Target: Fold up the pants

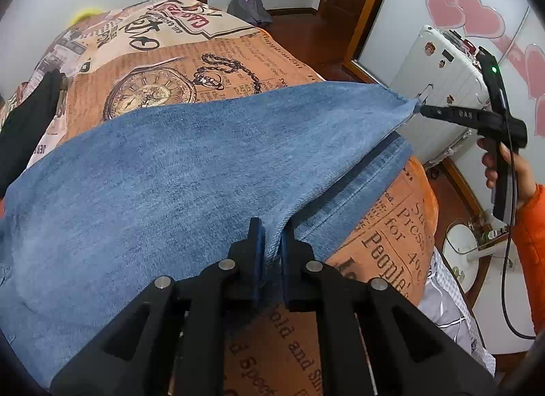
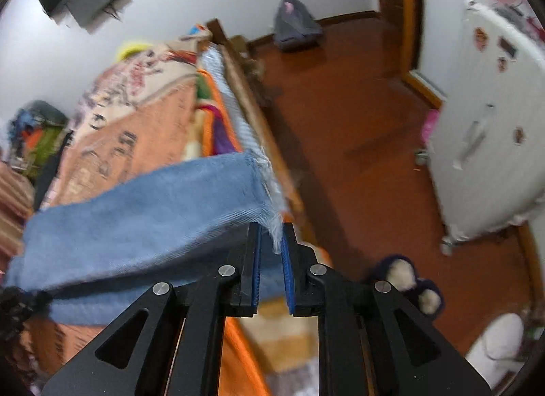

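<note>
Holding the jeans (image 1: 190, 164) up by one end, I have both grippers pinched onto the hem corners: the left gripper (image 1: 272, 242) is clamped on the near corner, the right gripper (image 1: 422, 108) on the far-right corner with its frayed edge. The right wrist view shows the same denim caught between the blue pads (image 2: 287, 259), though blurred. The rest of the jeans lies spread across the bed (image 1: 190, 65), trailing off to the left, and a second denim layer (image 1: 371, 178) lies flat underneath, just right of the lifted edge.

My judgement: this is the fold-over. To do it well I should keep the hem taut between the two grips, carry both at the same height toward the far left end, and lay the edges square before letting go.

As for containers, a white suitcase (image 1: 442, 82) stands on the floor to the right, closed, so I cannot tell its contents.
</note>
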`<control>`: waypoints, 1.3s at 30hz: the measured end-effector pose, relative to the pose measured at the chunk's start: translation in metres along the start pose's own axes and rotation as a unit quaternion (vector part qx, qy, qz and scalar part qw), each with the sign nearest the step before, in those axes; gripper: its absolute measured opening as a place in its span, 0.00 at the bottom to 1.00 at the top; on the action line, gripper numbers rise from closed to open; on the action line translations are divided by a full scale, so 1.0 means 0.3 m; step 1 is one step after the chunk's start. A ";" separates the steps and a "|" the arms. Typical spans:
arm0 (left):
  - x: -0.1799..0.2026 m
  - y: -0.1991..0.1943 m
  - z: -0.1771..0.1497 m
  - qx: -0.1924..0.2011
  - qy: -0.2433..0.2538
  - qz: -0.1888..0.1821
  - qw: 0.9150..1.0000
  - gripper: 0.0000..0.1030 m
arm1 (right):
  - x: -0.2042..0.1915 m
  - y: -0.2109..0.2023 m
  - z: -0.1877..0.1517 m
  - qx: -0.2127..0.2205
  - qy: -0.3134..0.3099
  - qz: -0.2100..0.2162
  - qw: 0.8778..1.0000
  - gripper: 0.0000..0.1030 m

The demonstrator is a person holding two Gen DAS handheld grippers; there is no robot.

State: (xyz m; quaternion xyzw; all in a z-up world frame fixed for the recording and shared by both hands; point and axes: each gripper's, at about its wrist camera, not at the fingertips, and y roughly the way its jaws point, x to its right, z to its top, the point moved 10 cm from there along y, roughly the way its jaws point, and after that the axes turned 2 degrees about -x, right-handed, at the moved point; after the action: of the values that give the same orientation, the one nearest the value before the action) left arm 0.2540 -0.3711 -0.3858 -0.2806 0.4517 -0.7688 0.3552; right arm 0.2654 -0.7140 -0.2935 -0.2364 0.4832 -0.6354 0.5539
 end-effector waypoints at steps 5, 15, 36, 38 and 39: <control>0.009 -0.008 -0.002 0.005 0.008 0.013 1.000 0.09 | -0.037 -0.091 0.001 0.028 -0.001 0.008 1.000 0.12; 0.028 -0.054 -0.020 0.006 0.007 0.003 1.000 0.15 | -0.382 -0.002 -0.041 0.022 -0.080 0.077 0.994 0.29; -0.079 -0.062 -0.040 0.020 -0.027 0.018 0.999 0.27 | -0.370 0.017 -0.239 -0.034 -0.107 0.018 0.994 0.31; -0.105 -0.091 -0.041 0.019 -0.042 0.006 0.999 0.27 | -0.385 -0.009 -0.237 -0.031 -0.103 0.023 0.994 0.31; -0.129 -0.121 -0.036 0.025 -0.054 0.001 0.998 0.27 | -0.396 -0.024 -0.232 -0.028 -0.103 0.026 0.994 0.31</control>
State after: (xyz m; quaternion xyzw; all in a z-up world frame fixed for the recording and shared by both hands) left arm 0.2582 -0.3224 -0.3624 -0.3121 0.4125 -0.7635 0.3866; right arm 0.2365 -0.5792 -0.2884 -0.3031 0.4471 -0.5796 0.6102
